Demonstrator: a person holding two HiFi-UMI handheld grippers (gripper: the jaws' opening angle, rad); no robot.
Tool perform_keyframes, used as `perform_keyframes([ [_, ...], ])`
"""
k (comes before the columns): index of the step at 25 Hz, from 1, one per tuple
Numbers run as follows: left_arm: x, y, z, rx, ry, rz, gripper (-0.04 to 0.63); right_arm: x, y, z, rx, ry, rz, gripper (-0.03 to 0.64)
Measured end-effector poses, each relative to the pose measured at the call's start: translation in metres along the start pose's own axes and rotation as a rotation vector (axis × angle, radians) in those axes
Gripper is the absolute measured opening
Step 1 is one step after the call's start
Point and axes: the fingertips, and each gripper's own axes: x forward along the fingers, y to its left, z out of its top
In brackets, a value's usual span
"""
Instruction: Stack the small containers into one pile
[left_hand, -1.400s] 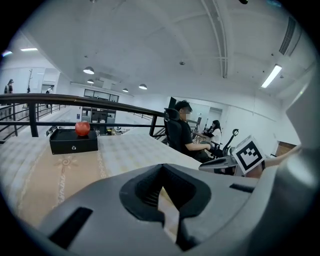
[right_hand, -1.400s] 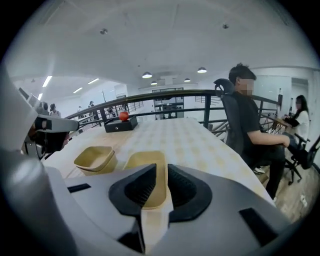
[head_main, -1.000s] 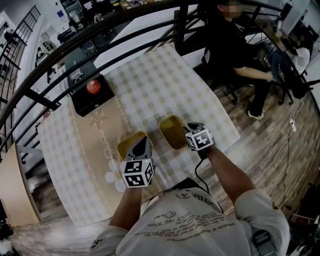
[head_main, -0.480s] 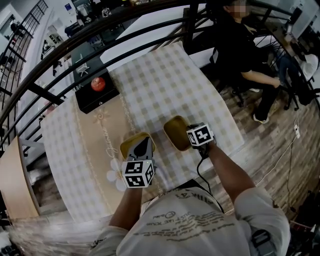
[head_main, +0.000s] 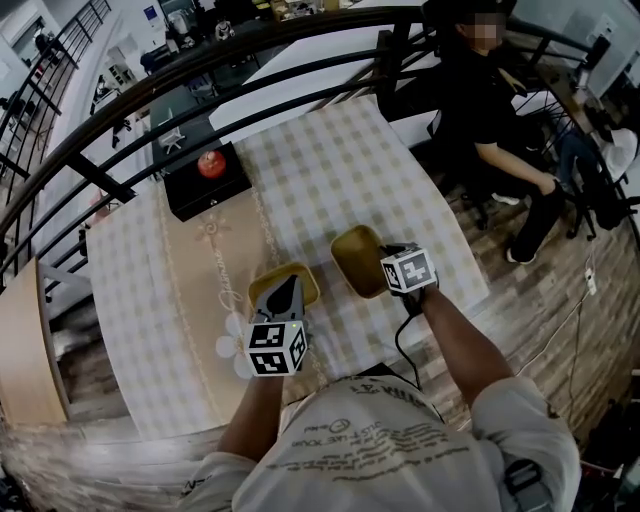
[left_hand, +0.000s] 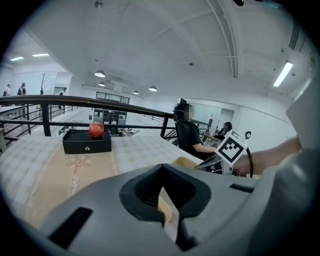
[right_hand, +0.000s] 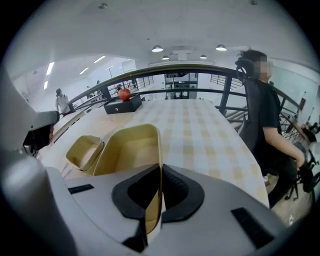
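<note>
Two small yellow containers sit near the front of the checked table. My left gripper reaches into the left container. In the left gripper view its jaws are shut with that container's thin wall between the pads. My right gripper is shut on the near wall of the right container, which is tilted and slightly raised. In the right gripper view that wall runs straight between the closed jaws, and the left container lies just beyond to the left.
A black box with a red apple on it stands at the table's far left. A dark curved railing runs behind the table. A person in black sits at the far right, close to the table's edge.
The right gripper has closed on the right container's wall and lifted it a little, tipping it. The left gripper has stayed on the left container.
</note>
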Motion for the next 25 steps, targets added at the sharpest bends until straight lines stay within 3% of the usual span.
perform_keyframes([
  [10, -0.042, 0.035, -0.002, -0.048, -0.058, 0.095, 0.005, -0.002, 0.059, 0.076, -0.196, -0.070, 0.144, 0.005],
  [17, -0.071, 0.066, 0.001, -0.100, -0.088, 0.204, 0.005, 0.006, 0.124, 0.125, -0.442, -0.084, 0.303, 0.005],
  [25, -0.112, 0.105, -0.027, -0.175, -0.092, 0.316, 0.005, 0.022, 0.210, 0.125, -0.785, -0.041, 0.521, 0.005],
])
